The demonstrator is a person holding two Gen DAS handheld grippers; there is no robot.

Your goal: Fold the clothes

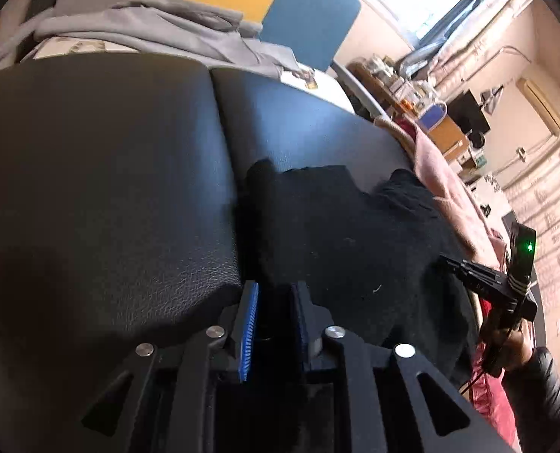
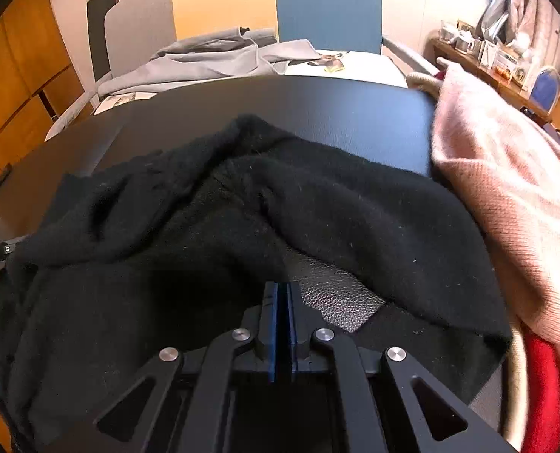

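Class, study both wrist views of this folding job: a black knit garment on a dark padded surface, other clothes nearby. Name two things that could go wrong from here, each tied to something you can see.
1. The black garment lies bunched in ridges; folding it unsmoothed would likely lock creases in.
2. The pink knit sits against the garment's right edge, so the right gripper, shut at the hem, might drag it along.

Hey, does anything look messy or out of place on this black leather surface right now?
The black sweater is rumpled, not flat: ridges run across it, and a fold near the right gripper leaves a patch of the black leather surface bare. A pink knit garment lies heaped at its right edge, with a grey garment bunched up behind.
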